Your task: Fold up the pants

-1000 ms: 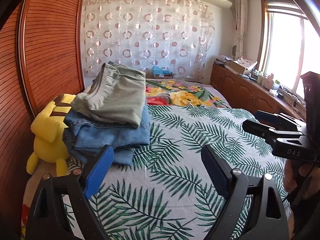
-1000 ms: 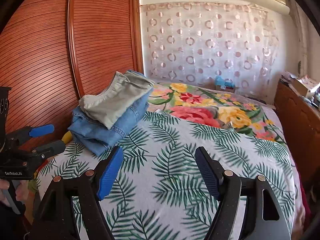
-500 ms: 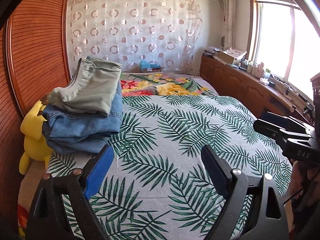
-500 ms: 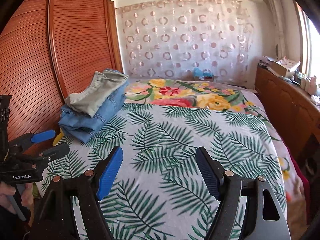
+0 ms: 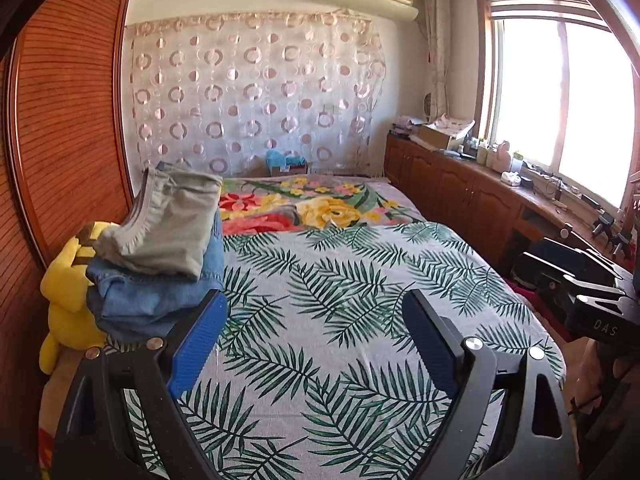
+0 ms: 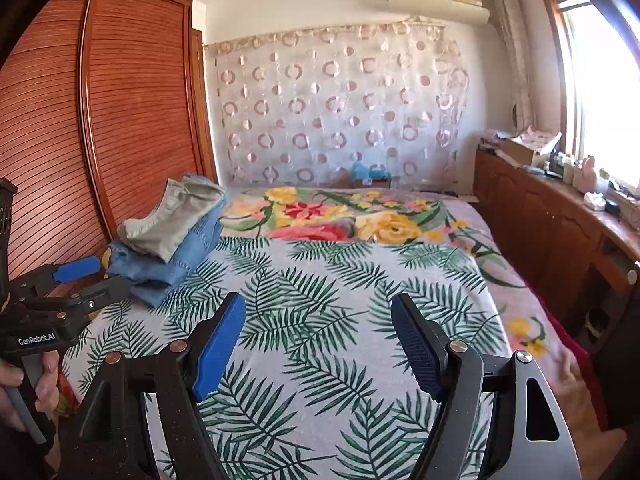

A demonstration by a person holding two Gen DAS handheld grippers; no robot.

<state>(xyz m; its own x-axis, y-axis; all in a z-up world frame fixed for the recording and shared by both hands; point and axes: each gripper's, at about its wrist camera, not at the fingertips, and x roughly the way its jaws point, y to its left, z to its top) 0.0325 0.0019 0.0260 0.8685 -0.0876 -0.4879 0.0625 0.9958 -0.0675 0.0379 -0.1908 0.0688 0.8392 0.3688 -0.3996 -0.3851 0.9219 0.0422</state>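
Folded grey-green pants (image 5: 168,224) (image 6: 172,216) lie on top of folded blue jeans (image 5: 148,300) (image 6: 180,256) at the left edge of the bed (image 5: 340,280) (image 6: 340,280). My left gripper (image 5: 316,340) (image 6: 96,276) hovers over the palm-leaf sheet to the right of the stack, open, nothing between its blue pads. My right gripper (image 6: 318,340) is open too, above the sheet's middle, empty; its black body (image 5: 580,292) shows at the right edge of the left wrist view. A hand (image 6: 24,384) holds the left gripper's handle.
A yellow plush toy (image 5: 68,292) sits between the stack and the wooden wardrobe (image 5: 68,120) on the left. A flowered blanket (image 5: 304,208) covers the bed's far half. Wooden cabinets (image 5: 460,192) with clutter run under the window on the right.
Both grippers have pulled back and risen from the clothes stack and swung right; the stack now sits farther left and smaller in both views. Jaws stay open.
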